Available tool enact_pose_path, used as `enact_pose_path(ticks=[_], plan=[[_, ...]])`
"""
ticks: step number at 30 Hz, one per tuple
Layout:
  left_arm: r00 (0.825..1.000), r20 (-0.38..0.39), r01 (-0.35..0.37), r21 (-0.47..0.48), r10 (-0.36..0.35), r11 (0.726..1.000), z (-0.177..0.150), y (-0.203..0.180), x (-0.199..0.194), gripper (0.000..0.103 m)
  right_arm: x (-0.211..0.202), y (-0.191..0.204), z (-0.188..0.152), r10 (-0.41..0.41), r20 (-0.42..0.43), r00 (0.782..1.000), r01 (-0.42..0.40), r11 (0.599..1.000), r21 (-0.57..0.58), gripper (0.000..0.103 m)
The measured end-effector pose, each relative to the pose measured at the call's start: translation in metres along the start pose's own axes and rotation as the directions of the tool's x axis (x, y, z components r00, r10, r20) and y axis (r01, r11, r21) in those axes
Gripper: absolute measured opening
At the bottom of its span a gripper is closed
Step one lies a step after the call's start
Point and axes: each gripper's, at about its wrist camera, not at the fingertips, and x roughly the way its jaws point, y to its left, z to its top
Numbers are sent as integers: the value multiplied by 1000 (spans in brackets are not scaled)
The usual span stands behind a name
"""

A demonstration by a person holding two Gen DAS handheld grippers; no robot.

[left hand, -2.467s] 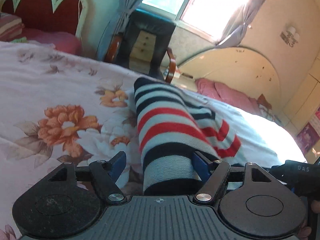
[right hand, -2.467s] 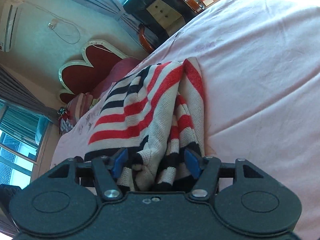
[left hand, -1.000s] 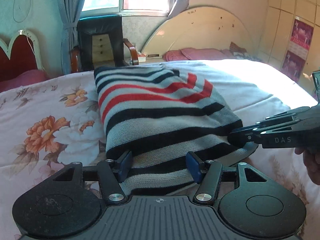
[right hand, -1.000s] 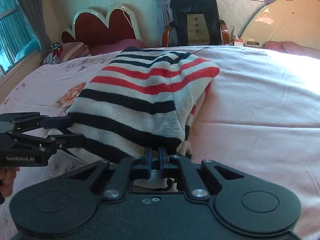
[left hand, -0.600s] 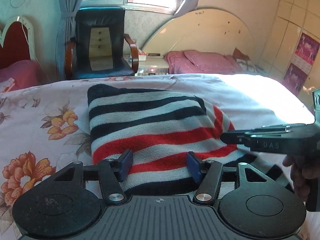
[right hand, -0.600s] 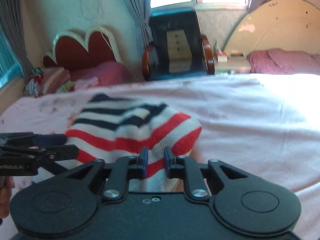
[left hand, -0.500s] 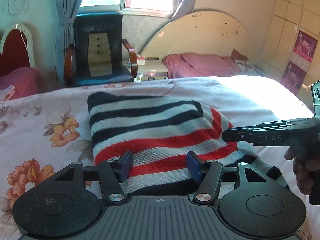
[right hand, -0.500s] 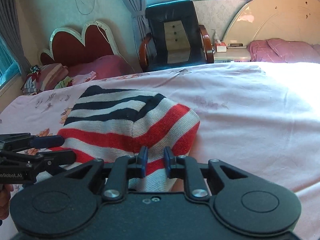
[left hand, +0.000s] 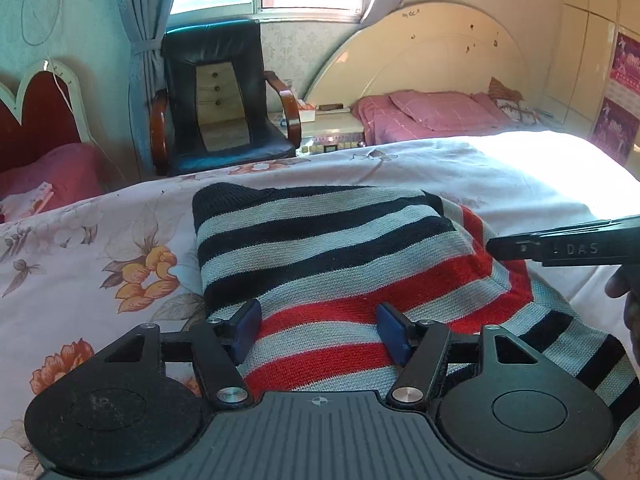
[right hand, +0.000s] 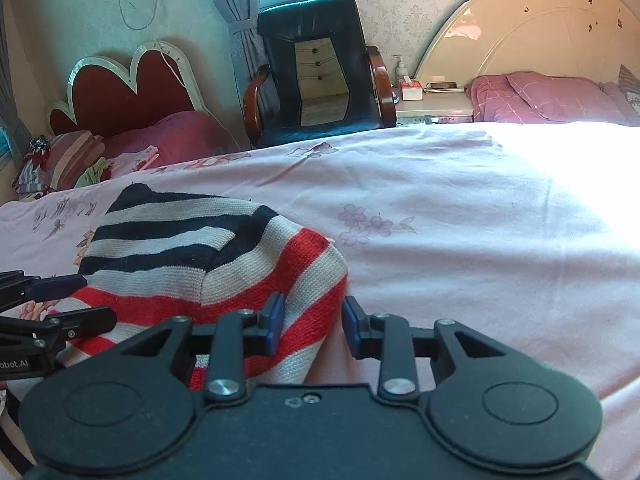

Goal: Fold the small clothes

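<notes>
My left tongs (left hand: pixel 318 330) stand apart over the near edge of the striped sweater (left hand: pixel 360 264), and they are opening; the knit lies between the blue pads (left hand: pixel 392 332) but neither pad presses on it. My right tongs (right hand: pixel 312 322) are opening too, with the red-and-white corner of the sweater between them, the left pad right against the cloth and the right pad clear of it over the pink sheet. The sweater lies folded on the bed (right hand: pixel 460 240), resting on the flowered sheet, its dark stripes on the far side and its red stripes nearest me. In the left view my right tongs reach in from the right edge over the sweater's red band, my hand (left hand: pixel 630 300) behind them. Beyond the bed stands a black armchair (left hand: pixel 218 96) under the window.
</notes>
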Motion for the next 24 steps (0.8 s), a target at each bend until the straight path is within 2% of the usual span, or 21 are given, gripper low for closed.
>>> enact_pose_path(ticks=[5,9,12,18,24], plan=[[1000,12,-14,8,14,1000,-2,-2,-2,64,-26,7,-6,45,46,998,-45,999,-9,33],[999,22,-29,15,28,999,-4,-5,-3,64,-16,14,-12,32,1,999,-32,998,-46,41],[999,21,-38,18,37,999,-4,-5,-6,64,-15,10,-12,44,1,999,-44,999,-13,41],[998,48,-37,-16,38,999,-13,-10,-42,65,-49,17,-11,71,57,996,-69,997,-28,39],[998,43,-36,-68,39,997,-38,-14,-68,65,-65,31,-27,109,19,994,-107,991,-76,39]])
